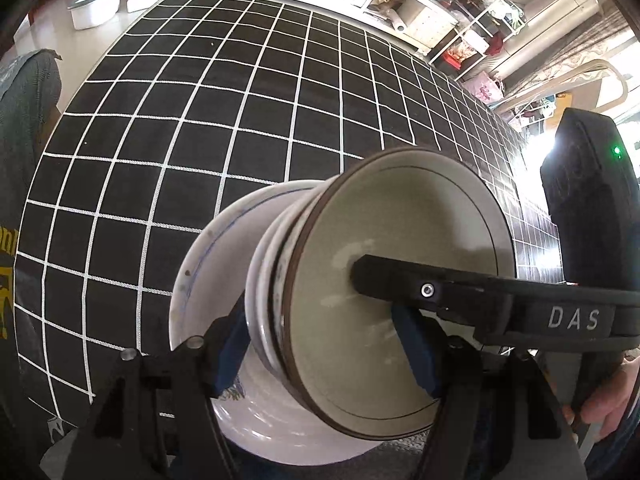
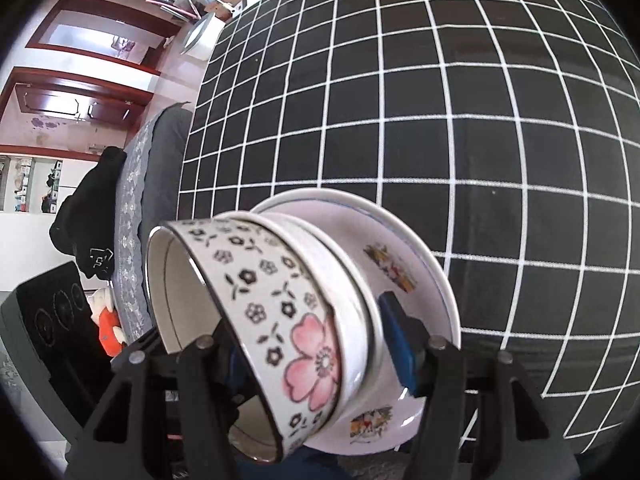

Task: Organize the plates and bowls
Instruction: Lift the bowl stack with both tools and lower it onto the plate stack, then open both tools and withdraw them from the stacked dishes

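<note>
White plate (image 2: 416, 292) holds nested bowls, flowered bowl (image 2: 280, 320) on top. Left claw (image 1: 328, 344) and right claw (image 2: 320, 352) both squeeze this stack above the checked bench (image 2: 440, 100). Stacking looks done; putting down is left.

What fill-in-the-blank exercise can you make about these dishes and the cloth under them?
1. The tablecloth is black with ___ grid lines.
2. The floral bowl shows one big ___ flower.
3. The left gripper and right gripper clamp the stack with ___ pads.
Missing words: white; pink; blue.
</note>
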